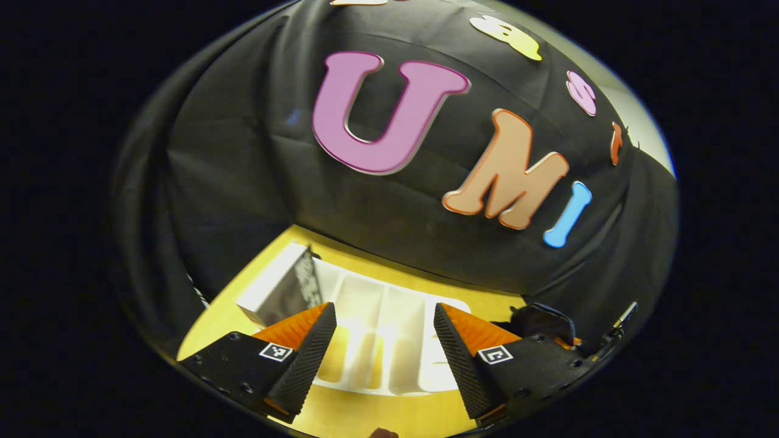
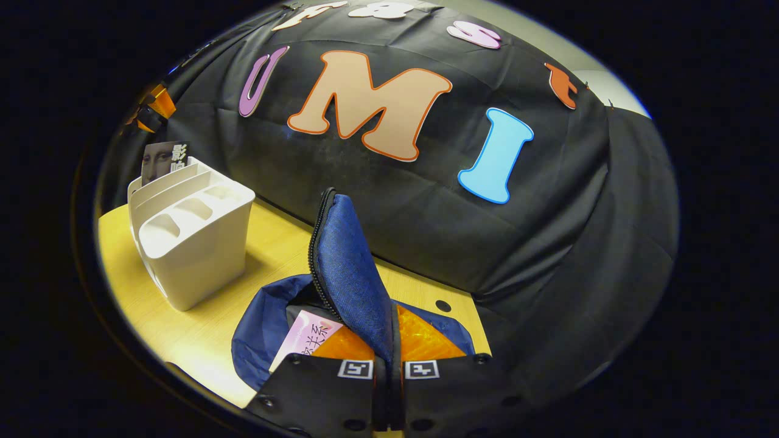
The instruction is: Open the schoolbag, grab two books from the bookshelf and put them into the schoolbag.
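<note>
My right gripper (image 2: 388, 365) is shut on the blue schoolbag's zippered flap (image 2: 347, 267) and holds it upright. The schoolbag (image 2: 252, 340) lies open on the table, and a pink book (image 2: 307, 340) shows inside it. To the left stands the white bookshelf (image 2: 195, 243) with one book (image 2: 164, 159) in its far slot. My left gripper (image 1: 384, 359) hovers open above the bookshelf (image 1: 389, 316), looking down into its slots. The book (image 1: 292, 292) stands in the leftmost slot, left of my fingers. That left gripper (image 2: 151, 109) also shows small, above the shelf.
The yellow wooden table (image 2: 286, 249) has bare surface between bookshelf and bag, and a small round hole (image 2: 443, 305) near its back edge. A dark object (image 1: 541, 322) lies at the right edge of the left gripper view. Black cloth walls close in behind.
</note>
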Demonstrator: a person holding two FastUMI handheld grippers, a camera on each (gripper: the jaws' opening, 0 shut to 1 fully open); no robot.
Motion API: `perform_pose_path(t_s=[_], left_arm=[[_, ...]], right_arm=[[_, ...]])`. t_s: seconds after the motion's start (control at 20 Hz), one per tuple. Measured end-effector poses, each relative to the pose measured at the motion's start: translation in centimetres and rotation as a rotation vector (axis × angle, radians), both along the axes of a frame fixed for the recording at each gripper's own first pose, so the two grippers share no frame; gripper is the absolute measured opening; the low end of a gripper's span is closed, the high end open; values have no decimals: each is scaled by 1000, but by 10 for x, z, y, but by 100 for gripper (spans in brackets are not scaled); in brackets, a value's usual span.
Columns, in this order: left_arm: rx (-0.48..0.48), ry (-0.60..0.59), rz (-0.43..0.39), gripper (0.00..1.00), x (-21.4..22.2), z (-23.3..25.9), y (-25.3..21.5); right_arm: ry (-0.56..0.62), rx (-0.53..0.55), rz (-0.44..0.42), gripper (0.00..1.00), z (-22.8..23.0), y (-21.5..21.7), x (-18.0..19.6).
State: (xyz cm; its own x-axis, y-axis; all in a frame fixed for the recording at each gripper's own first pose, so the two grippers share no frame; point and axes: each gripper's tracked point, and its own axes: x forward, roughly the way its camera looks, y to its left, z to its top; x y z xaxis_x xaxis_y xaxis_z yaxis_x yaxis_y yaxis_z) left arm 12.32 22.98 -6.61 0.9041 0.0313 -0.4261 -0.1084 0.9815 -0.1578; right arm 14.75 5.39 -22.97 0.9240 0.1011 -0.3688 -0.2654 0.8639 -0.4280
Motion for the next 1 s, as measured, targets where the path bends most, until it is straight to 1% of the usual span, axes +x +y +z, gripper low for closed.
perform_pose_path(t_s=[0.1,0.25,0.35,0.5,0.7,0.8,0.95,1.0], left_arm=[[62,6,55,94,8,7,38],[92,89,61,94,15,-9,71],[94,150,44,94,17,-26,76],[72,244,0,94,13,-41,76],[71,335,-54,93,10,-56,78],[82,389,-86,91,8,-64,76],[112,468,-126,84,7,-73,75],[125,479,-140,83,9,-73,74]], right_arm=[[3,3,-13,5,0,1,0],[11,3,-28,5,-1,0,0],[16,-6,-36,5,-1,0,-1],[19,-22,-46,5,-1,2,-4],[21,-36,-54,6,-4,5,-8],[18,-37,-60,5,-2,3,-8],[17,-29,-69,5,-2,2,-8],[17,-29,-71,5,-2,2,-8]])
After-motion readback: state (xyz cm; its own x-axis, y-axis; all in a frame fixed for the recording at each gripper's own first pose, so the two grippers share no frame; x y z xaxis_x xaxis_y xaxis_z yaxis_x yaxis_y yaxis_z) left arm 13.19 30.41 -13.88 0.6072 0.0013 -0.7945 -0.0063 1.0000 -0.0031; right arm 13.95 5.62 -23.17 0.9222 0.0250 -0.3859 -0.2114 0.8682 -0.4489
